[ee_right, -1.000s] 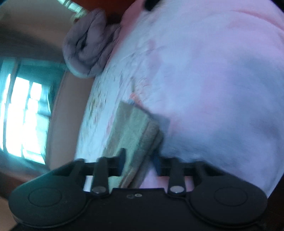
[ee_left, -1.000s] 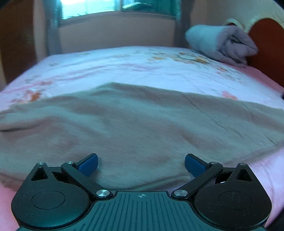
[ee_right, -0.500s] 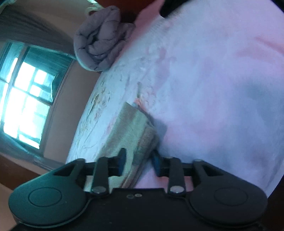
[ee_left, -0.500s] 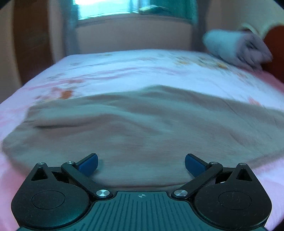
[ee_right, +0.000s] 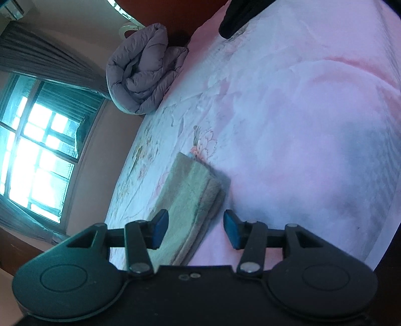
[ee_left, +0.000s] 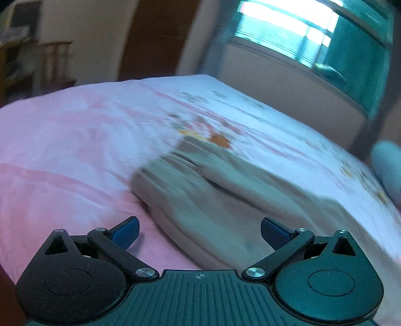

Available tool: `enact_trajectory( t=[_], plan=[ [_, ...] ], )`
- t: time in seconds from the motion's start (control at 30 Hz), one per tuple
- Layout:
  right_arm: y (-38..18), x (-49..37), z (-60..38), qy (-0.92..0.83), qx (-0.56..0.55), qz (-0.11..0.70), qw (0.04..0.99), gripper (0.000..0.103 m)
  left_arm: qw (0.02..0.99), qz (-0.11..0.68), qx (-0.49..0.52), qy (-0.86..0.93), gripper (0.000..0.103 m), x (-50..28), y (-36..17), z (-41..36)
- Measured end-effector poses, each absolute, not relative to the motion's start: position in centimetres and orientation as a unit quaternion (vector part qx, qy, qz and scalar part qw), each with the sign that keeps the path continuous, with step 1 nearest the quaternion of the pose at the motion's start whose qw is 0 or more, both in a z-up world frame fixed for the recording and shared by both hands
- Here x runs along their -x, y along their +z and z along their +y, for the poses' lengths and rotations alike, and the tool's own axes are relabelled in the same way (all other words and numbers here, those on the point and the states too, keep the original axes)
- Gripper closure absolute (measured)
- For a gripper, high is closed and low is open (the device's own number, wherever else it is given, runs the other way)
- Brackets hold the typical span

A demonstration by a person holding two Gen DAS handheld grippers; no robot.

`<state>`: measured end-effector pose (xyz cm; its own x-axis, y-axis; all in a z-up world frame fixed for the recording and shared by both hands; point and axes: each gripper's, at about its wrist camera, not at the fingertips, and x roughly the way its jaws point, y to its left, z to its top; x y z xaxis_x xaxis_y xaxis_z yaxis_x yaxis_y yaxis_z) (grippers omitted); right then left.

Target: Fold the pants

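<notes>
The beige pants lie folded lengthwise on the pink floral bed sheet. In the left wrist view their waistband end is near the middle. My left gripper is wide open and empty, just above the near edge of the pants. In the right wrist view the leg end of the pants reaches between my fingers. My right gripper is open, its jaws standing apart on either side of the stacked fabric edge without pinching it.
A rolled grey duvet lies at the head of the bed by the dark wooden headboard. A window is on the far wall. A dark object sits at the bed's top corner. A door and a shelf stand beyond the bed's foot.
My left gripper has swung left toward the waistband end of the pants. My right gripper has opened and let go of the leg end.
</notes>
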<state>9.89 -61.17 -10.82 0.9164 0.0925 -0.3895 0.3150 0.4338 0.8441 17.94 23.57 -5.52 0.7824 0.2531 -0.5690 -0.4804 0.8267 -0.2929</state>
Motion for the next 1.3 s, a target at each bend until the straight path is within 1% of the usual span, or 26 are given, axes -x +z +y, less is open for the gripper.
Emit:
enact_trajectory(
  t=[0.07,0.1,0.13,0.27,0.33,0.4,0.6,0.7,0.73,0.8,1.03,1.2,1.23,1.3],
  plan=[
    [-10.7,-10.2,-61.1,-0.072,-0.528,0.193,0.824,0.062,0.910,0.266,0.237,0.210,0.019,-19.1,-6.1,25.5],
    [-10.7,-10.3,-61.1,-0.074,-0.530,0.194,0.822,0.062,0.905,0.273,0.251,0.207,0.044,-19.7,-6.5,26.3],
    [-10.7,-10.4,-61.0,-0.079,-0.532,0.194,0.820,0.062,0.901,0.277,0.264,0.203,0.056,-20.3,-6.8,27.0],
    [-10.8,-10.8,-60.6,-0.086,-0.531,0.195,0.820,0.062,0.894,0.293,0.279,0.194,0.056,-21.7,-7.9,28.6],
    [-10.8,-11.1,-60.4,-0.087,-0.533,0.193,0.819,0.062,0.899,0.288,0.268,0.191,0.062,-21.6,-7.6,28.4],
    [-10.9,-11.4,-60.2,-0.086,-0.536,0.192,0.817,0.062,0.906,0.287,0.246,0.192,0.064,-21.3,-7.1,27.8],
    [-11.1,-11.9,-59.9,-0.084,-0.542,0.192,0.814,0.062,0.917,0.271,0.207,0.204,0.064,-20.0,-4.9,25.9],
    [-11.1,-11.9,-59.8,-0.084,-0.543,0.191,0.813,0.062,0.919,0.273,0.206,0.199,0.064,-20.4,-4.5,26.0],
    [-11.1,-11.9,-59.8,-0.083,-0.543,0.192,0.814,0.062,0.918,0.278,0.203,0.198,0.071,-20.7,-4.5,26.1],
    [-11.1,-11.9,-59.8,-0.083,-0.542,0.193,0.813,0.062,0.920,0.278,0.199,0.192,0.074,-20.8,-4.2,26.1],
    [-11.1,-12.0,-59.7,-0.082,-0.542,0.196,0.813,0.062,0.928,0.271,0.182,0.177,0.077,-20.2,-3.4,25.9],
    [-11.0,-12.3,-59.6,-0.077,-0.539,0.199,0.815,0.061,0.950,0.217,0.166,0.151,0.077,-19.9,-1.6,26.0],
    [-11.1,-12.2,-59.6,-0.077,-0.539,0.199,0.815,0.061,0.950,0.218,0.162,0.154,0.077,-20.2,-1.7,26.3],
    [-11.1,-12.2,-59.6,-0.078,-0.540,0.200,0.814,0.062,0.935,0.260,0.171,0.168,0.077,-21.4,-3.5,27.4]
  ],
)
